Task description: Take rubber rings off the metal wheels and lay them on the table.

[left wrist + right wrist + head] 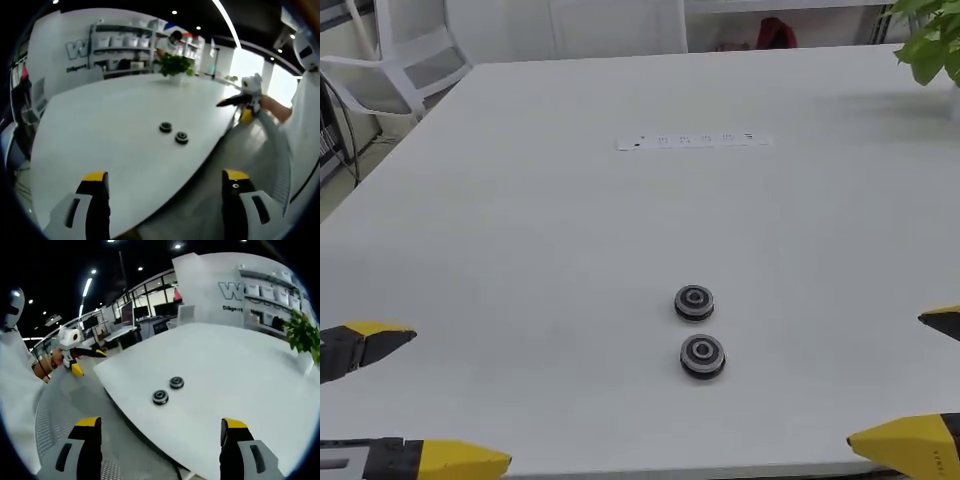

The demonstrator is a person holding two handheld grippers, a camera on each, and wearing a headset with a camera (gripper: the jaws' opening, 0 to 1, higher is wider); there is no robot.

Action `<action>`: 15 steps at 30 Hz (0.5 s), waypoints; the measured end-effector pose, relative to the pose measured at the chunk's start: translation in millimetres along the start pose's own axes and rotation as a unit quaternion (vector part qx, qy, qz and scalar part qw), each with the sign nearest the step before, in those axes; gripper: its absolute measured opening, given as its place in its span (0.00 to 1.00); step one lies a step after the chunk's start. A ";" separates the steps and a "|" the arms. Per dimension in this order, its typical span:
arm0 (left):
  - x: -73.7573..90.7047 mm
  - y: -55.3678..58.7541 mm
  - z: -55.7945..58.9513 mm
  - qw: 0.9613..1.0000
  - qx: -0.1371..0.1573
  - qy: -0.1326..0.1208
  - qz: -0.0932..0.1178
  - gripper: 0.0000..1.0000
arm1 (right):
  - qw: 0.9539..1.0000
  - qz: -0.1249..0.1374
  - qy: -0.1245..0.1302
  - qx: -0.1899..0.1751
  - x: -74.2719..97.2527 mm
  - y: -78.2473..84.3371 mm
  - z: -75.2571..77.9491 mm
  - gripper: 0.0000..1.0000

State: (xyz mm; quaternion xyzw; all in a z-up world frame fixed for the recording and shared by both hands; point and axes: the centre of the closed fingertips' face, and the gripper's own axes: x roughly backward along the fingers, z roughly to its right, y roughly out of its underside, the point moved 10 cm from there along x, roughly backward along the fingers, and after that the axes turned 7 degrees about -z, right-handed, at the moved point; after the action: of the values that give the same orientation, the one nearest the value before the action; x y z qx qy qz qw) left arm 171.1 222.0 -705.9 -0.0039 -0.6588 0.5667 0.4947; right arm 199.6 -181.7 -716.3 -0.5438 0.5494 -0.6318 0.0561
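Two small metal wheels, each with a black rubber ring around it, lie flat near the front edge of the white table (570,220): a farther wheel (694,303) and a nearer wheel (702,356). They also lie ahead in the left gripper view (165,127) (181,138) and in the right gripper view (176,382) (160,396). My left gripper (430,400) (165,177) is open at the front left, well apart from them. At the front right my right gripper (890,380) (160,424) is open, with nothing between its jaws.
A white power strip (695,141) lies farther back on the table. A white chair (410,60) stands at the far left corner. A green plant (930,40) (175,65) (302,335) is at the far right. The table's front edge runs just below the wheels.
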 end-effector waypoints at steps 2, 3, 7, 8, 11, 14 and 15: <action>-1.2 0.1 -1.3 1.000 0.001 0.001 -0.002 0.95 | 1.000 -0.003 -0.001 0.001 -0.9 0.3 0.1 0.96; -1.7 0.4 -1.8 1.000 0.001 0.002 -0.004 0.95 | 1.000 -0.005 -0.001 0.002 -1.7 0.3 0.1 0.96; -2.8 1.4 -3.6 1.000 0.006 0.009 -0.010 0.95 | 1.000 -0.007 0.000 0.003 -3.3 0.4 1.0 0.97; -3.2 1.6 -3.8 1.000 0.009 0.014 -0.011 0.95 | 1.000 -0.006 -0.001 0.001 -4.1 1.1 1.5 0.97; -3.3 1.3 -4.1 1.000 0.011 0.016 -0.012 0.95 | 1.000 0.001 -0.012 -0.013 -6.0 2.4 2.7 0.97; -4.6 0.7 -6.1 1.000 0.016 0.022 -0.009 0.95 | 1.000 0.006 -0.016 -0.016 -7.8 2.7 3.7 0.97; -5.2 0.5 -6.5 1.000 0.016 0.023 -0.011 0.95 | 1.000 0.007 -0.018 -0.017 -8.7 3.0 4.3 0.96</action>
State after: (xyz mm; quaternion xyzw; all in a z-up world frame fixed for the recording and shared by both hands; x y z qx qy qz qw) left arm 177.7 224.0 -710.5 -0.0017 -0.6382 0.5716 0.5158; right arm 204.7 -179.9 -724.9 -0.5524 0.5623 -0.6123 0.0612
